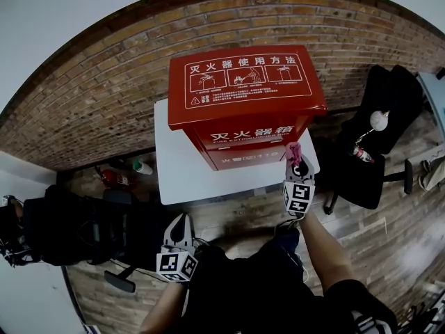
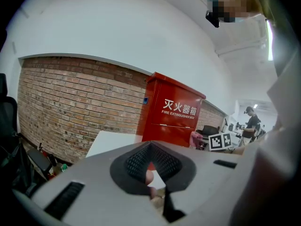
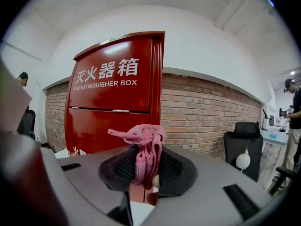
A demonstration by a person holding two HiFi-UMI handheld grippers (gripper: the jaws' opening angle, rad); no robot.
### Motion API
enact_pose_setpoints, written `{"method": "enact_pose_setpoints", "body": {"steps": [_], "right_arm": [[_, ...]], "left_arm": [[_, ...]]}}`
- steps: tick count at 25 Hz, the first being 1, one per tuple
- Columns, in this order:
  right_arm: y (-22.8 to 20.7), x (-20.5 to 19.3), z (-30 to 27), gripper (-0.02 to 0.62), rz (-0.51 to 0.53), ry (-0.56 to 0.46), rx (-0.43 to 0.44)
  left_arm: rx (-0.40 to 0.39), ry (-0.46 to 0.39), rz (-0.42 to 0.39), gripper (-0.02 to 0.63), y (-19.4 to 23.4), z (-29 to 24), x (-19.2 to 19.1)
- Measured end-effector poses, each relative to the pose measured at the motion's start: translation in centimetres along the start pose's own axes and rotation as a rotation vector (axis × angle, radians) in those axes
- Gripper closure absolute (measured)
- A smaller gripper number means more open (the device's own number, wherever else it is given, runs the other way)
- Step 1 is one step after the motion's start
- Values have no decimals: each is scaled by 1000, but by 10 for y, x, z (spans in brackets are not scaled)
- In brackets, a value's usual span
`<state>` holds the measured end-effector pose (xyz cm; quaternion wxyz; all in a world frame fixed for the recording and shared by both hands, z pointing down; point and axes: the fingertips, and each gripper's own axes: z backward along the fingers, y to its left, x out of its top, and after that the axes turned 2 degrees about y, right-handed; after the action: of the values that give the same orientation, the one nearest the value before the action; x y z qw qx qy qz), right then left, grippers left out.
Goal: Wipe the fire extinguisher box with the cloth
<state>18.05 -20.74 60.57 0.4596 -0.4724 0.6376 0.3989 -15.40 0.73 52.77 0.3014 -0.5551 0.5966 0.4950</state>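
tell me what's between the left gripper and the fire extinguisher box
In the head view, only bare white table top and wooden floor separate the left gripper from the fire extinguisher box.

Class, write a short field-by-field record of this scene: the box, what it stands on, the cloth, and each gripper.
Box: red fire extinguisher box, upright, its front facing the person.
Support: white table set against a brick wall.
Cloth: pink cloth, bunched, pinched in the right gripper.
Right: shut on the cloth, raised near the box's front right corner; contact with the box is not clear.
Left: the left gripper is shut and empty, held low, short of the table.
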Motion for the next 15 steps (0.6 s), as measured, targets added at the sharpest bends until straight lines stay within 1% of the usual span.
{"method": "enact_pose_setpoints", "body": {"steps": [15], "right_arm": [[25,0,-4,495,-9,-13,28]], "left_arm": [[38,-2,15,583,15,11,-6]]}}
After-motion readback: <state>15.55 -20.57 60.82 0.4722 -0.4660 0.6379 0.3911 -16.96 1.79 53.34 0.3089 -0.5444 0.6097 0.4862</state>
